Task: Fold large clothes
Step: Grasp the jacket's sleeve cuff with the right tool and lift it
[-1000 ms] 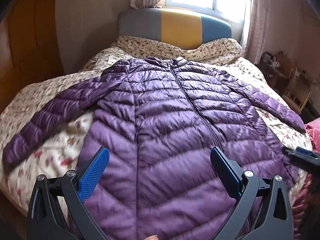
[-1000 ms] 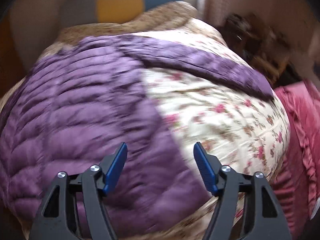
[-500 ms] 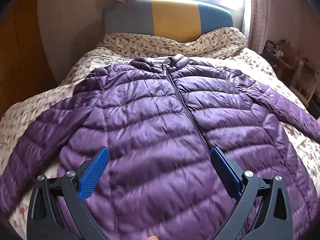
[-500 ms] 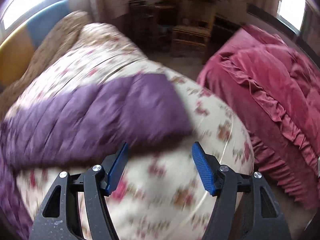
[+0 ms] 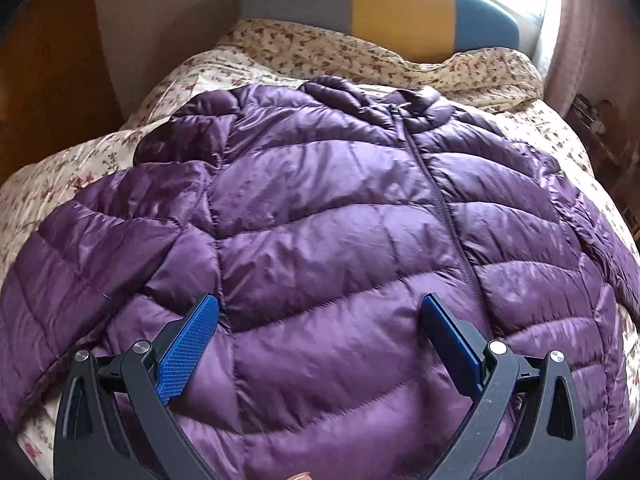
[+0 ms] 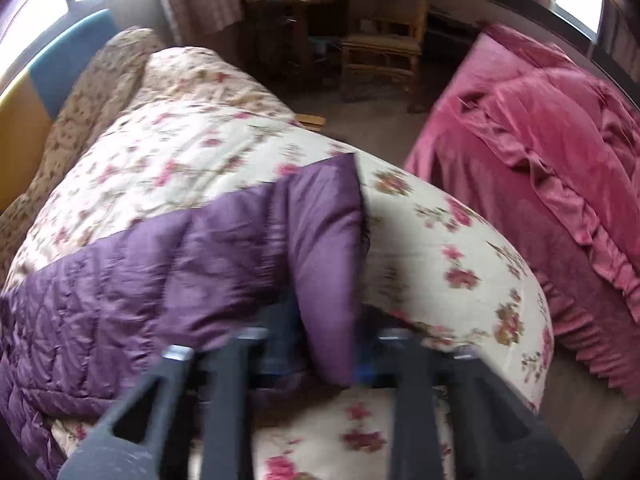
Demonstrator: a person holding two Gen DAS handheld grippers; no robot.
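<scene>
A purple quilted puffer jacket [image 5: 340, 240] lies zipped and face up on a floral bed quilt [image 5: 60, 176], collar toward the headboard. My left gripper [image 5: 320, 320] is open and empty, hovering over the jacket's lower front left of the zipper. In the right wrist view the jacket's right sleeve [image 6: 200, 248] stretches across the quilt [image 6: 440, 248]. My right gripper [image 6: 328, 344] has closed in around the sleeve's cuff end [image 6: 328, 240]; the cuff sits pinched between the blurred fingers.
A grey, yellow and blue headboard [image 5: 400, 12] stands under a bright window. A pink bedspread [image 6: 560, 184] covers a second bed to the right. A wooden chair [image 6: 380, 52] and dark shelves stand beyond the floor gap between the beds.
My right gripper swung from the jacket's hem to the right sleeve cuff and closed on it. My left gripper moved in closer over the jacket's front and stayed open.
</scene>
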